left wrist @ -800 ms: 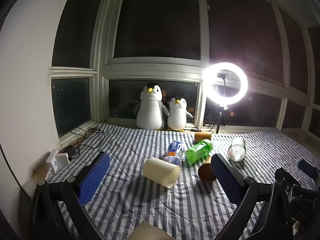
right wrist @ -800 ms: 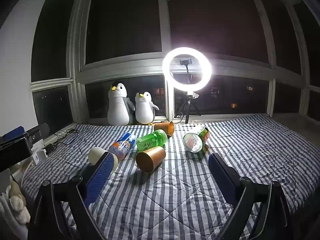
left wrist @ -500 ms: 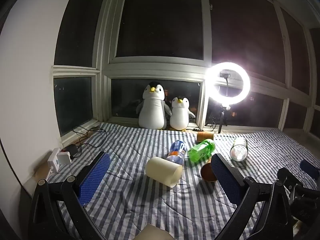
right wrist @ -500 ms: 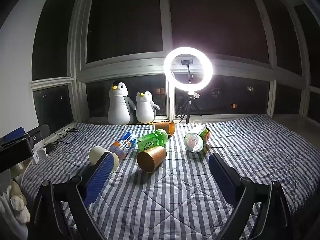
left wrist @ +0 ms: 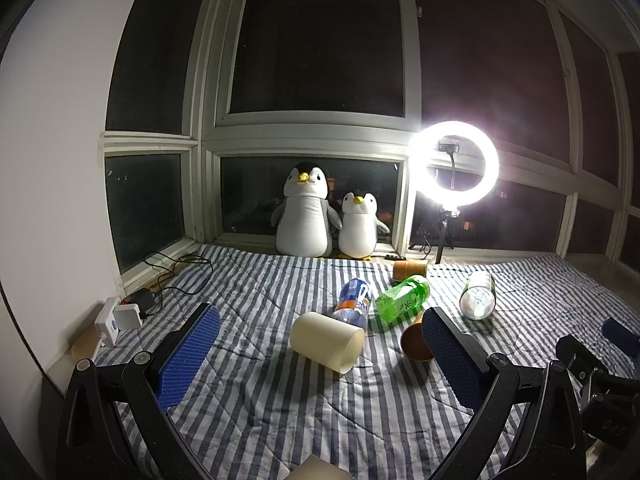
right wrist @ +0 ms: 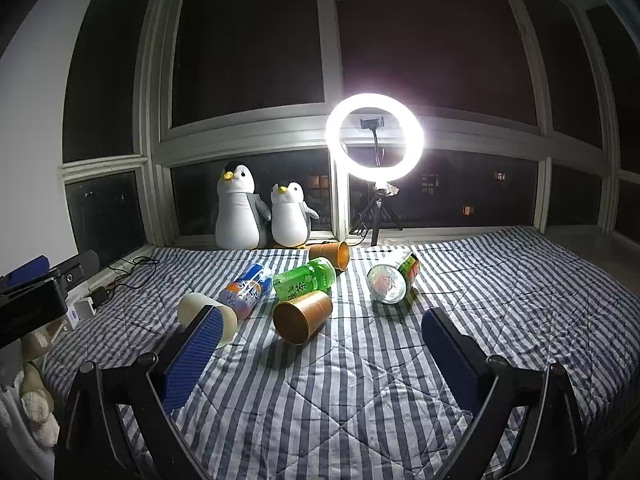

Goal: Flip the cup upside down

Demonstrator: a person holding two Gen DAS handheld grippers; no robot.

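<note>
On the striped quilt (right wrist: 360, 380) the brown cup (right wrist: 303, 316) lay on its side, mouth toward the camera, touching the green bottle (right wrist: 304, 280). It looked light and thin-walled — probably paper, easily crushed — so a gentle pinch across the wall near the rim seemed best. A cream cup (left wrist: 326, 340) lay nearby. Both the right gripper (right wrist: 320, 344) and left gripper (left wrist: 320, 344) stood wide, empty.

Dim night scene in both views. 1 ring light (left wrist: 454, 164) (right wrist: 375, 138) at the far window is the main source, blown out with haloed glare. Shadows fall toward the near bed (right wrist: 360, 380). Fisheye bends the window frames; corners vignette black.
</note>
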